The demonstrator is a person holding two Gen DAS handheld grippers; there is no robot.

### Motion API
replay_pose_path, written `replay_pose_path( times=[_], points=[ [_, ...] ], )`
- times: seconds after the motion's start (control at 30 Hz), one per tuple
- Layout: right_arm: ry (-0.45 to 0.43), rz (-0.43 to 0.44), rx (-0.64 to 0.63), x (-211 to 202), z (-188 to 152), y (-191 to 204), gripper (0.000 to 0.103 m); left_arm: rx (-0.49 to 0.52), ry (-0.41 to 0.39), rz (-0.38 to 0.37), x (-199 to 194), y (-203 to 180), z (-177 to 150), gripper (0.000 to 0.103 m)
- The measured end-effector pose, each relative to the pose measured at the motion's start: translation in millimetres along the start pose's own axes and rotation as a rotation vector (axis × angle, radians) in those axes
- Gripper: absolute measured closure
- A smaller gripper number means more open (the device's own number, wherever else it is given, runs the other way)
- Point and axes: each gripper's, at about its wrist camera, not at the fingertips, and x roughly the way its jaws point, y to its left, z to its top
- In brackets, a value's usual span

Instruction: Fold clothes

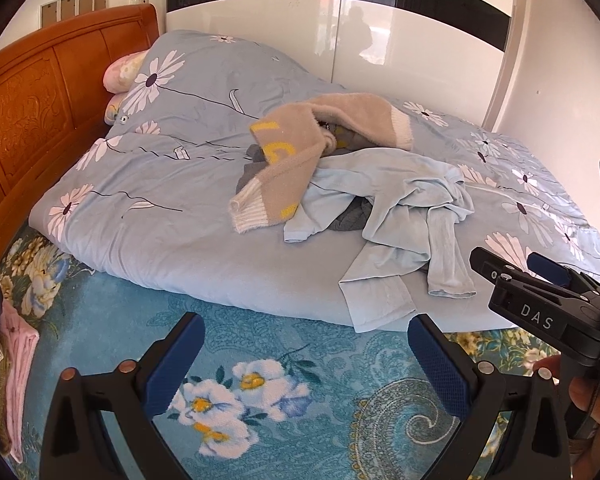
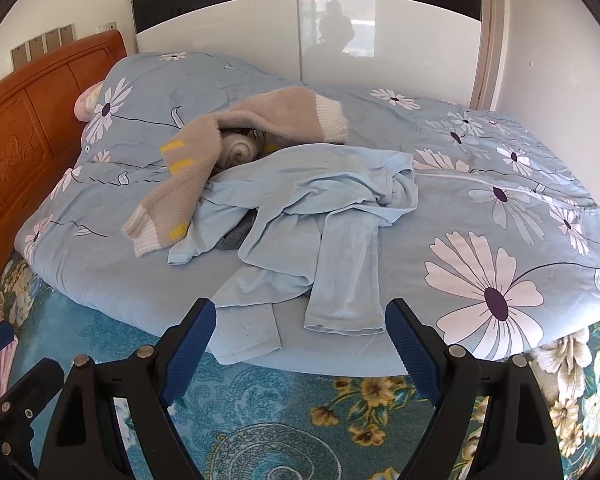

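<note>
The left tool [image 1: 302, 354] and right tool [image 2: 300, 340] are both hovering spread wide, gripping nothing — ribbed blue pads on black arms. Ahead, a crumpled pale-blue shirt [image 2: 320, 216] is lying on the daisy-print quilt [image 2: 500, 208], its sleeves trailing toward the quilt's near edge, with a fuzzy beige sweater [image 2: 204, 160] draping over it — white ribbed cuffs showing.
</note>
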Motion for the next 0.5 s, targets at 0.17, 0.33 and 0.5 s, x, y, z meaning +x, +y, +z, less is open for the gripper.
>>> replay_pose_path(
  times=[0.17, 0.33, 0.5],
  points=[
    [-0.008, -0.014, -0.011, -2.6, -2.0, 0.4, 0.015, 0.008, -0.063, 0.004, -6.8, -1.0, -5.2, 0.0],
    [-0.015, -0.018, -0.014, -3.7, -4.5, 2.1, 0.015, 0.017, -0.055, 0.015, -4.4, -2.1, -7.3, 0.0],
    [-0.023, -0.017, -0.012, -3.2, -8.5, 4.3, 0.015, 0.002, -0.052, 0.018, -3.0, -0.9, -9.5, 0.0]
  ],
)
